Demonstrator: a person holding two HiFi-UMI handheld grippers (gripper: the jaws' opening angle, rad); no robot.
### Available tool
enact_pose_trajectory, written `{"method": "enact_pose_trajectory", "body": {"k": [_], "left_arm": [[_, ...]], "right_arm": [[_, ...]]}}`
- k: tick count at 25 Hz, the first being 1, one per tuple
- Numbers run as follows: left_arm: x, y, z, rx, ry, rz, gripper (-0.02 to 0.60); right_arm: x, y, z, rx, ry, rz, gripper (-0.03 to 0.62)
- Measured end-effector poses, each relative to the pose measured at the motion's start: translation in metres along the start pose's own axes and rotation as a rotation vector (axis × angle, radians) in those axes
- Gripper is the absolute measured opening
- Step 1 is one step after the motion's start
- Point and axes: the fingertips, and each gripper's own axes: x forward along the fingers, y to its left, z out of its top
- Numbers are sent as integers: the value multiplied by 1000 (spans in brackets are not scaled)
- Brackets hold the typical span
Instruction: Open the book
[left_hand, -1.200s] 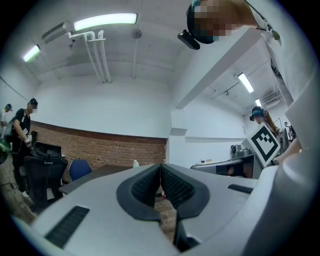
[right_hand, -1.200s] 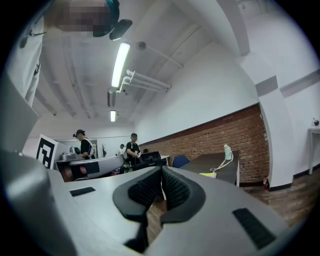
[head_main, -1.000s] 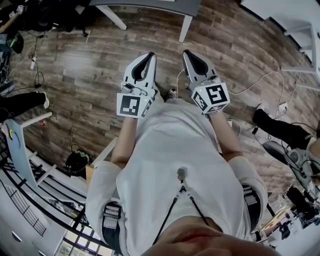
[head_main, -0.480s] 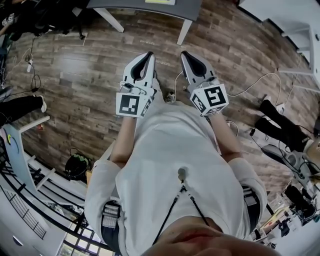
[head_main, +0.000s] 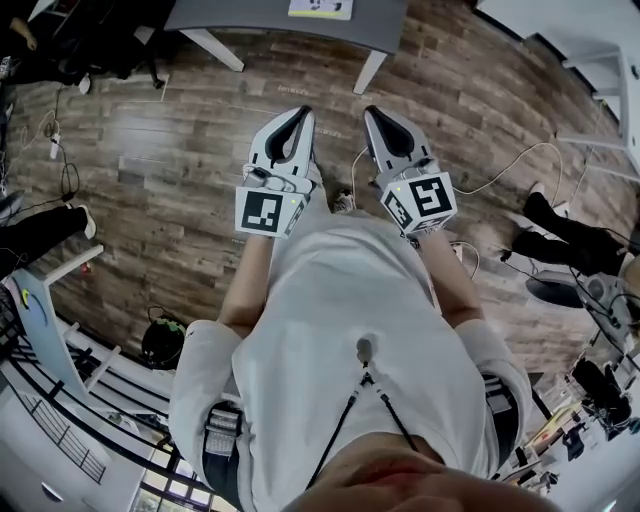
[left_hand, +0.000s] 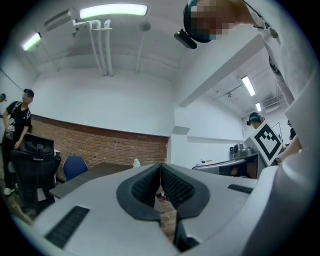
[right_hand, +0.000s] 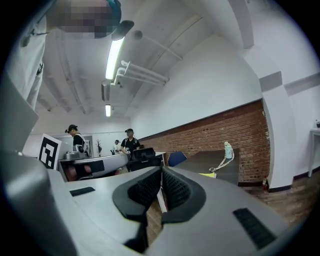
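1. Book (head_main: 320, 8) lies toward the tabletop's (head_main: 230, 15) right end, well ahead of both grippers.
2. Left gripper (head_main: 296, 118) and right gripper (head_main: 377, 114), each pressed together and empty, point level toward it, probably carried ready for the approach.

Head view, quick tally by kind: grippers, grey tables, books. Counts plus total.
Grippers: 2 (left gripper, right gripper; both shut, nothing between the jaws)
Grey table: 1
Book: 1, lying on the grey table
Total: 4
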Motion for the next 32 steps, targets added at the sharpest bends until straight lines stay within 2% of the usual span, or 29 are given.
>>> {"method": "enact_pose_trajectory", "body": {"k": [11, 18, 21, 25, 30, 32], "left_arm": [[84, 102, 9, 0, 1, -28, 23], [110, 161, 21, -17, -35, -34, 23], [118, 191, 19, -2, -21, -47, 23], [133, 227, 28, -35, -60, -52, 23], [143, 250, 15, 1, -12, -94, 23], [148, 254, 16, -2, -16, -108, 23]], "right_arm": [[125, -36, 25, 4, 11, -20, 38], [186, -40, 36, -1, 15, -42, 38], [217, -39, 39, -1, 12, -55, 38], [254, -38, 46, -8, -4, -73, 38], [277, -40, 50, -15, -17, -106, 38], [281, -45, 51, -16, -14, -119, 38]]}}
